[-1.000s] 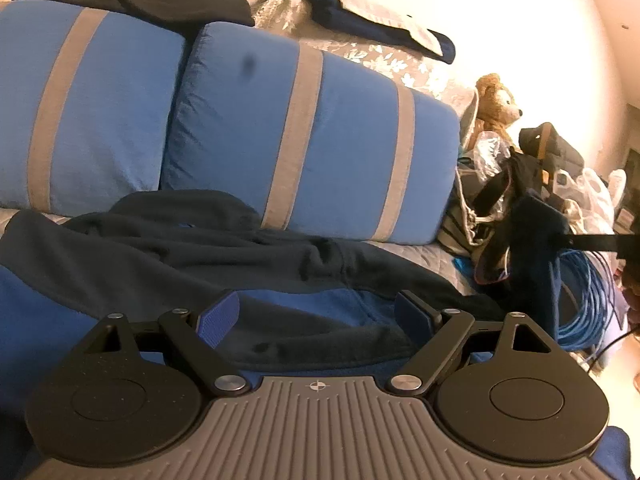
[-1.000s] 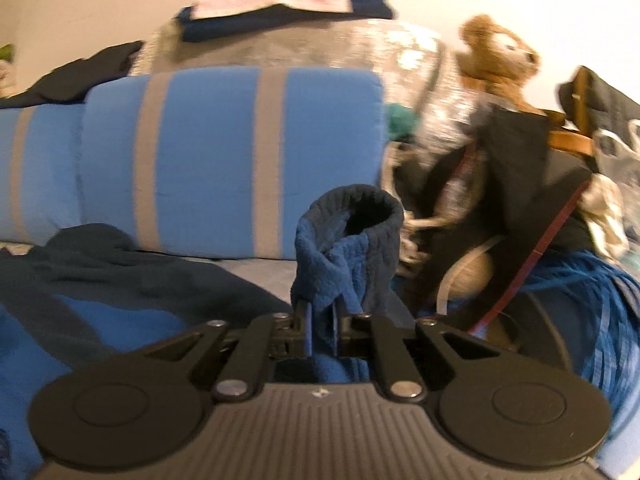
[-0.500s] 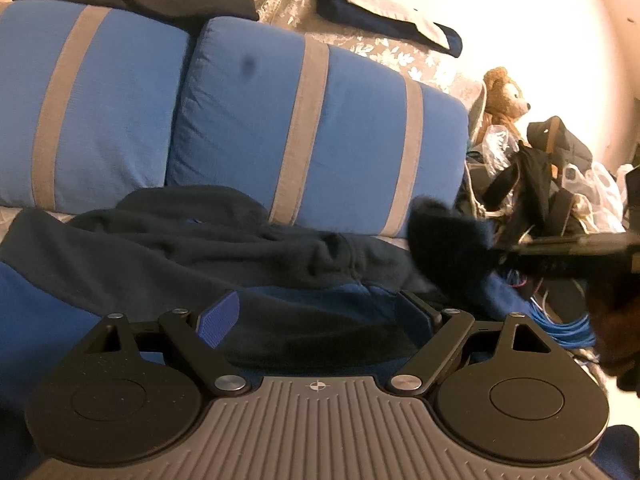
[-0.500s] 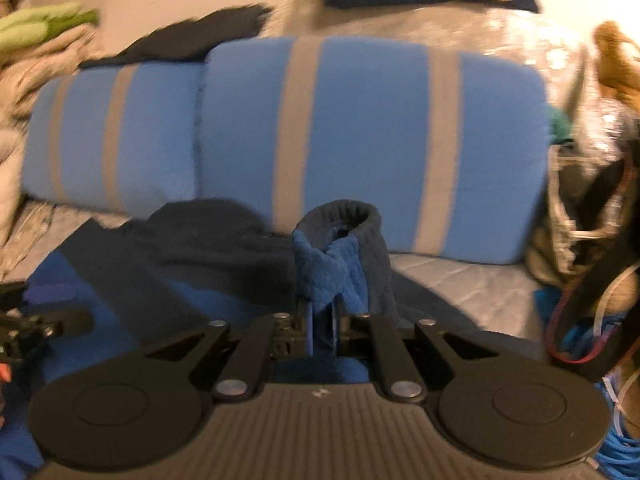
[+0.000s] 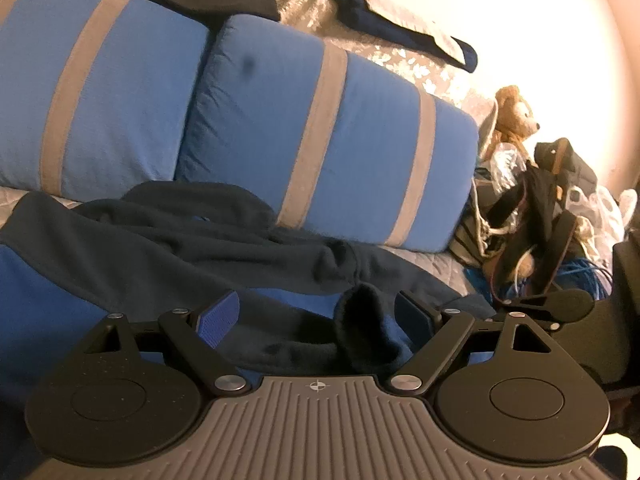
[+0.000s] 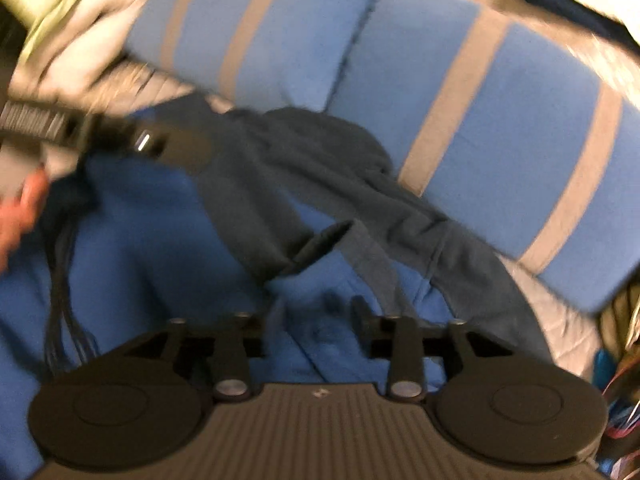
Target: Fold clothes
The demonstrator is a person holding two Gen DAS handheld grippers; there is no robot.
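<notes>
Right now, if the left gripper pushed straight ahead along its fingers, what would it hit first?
Probably the dark navy sleeve cuff lying folded over the blue and navy fleece top, just ahead between the open fingers of the left gripper. Beyond it sits the blue grey-striped cushion; depth is uncertain.

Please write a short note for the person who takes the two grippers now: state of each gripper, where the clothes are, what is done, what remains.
Left gripper: open, holding nothing, low over the garment.
Right gripper: its fingers are opening, with nothing gripped between them.
Blue and dark sweatshirt: spread on the bed in front of the striped blue pillows.
Done: the sleeve cuff lies across the body, between the left fingers.
Left: the other sleeve and the body folds; the view is too blurred to judge neatness.
</notes>
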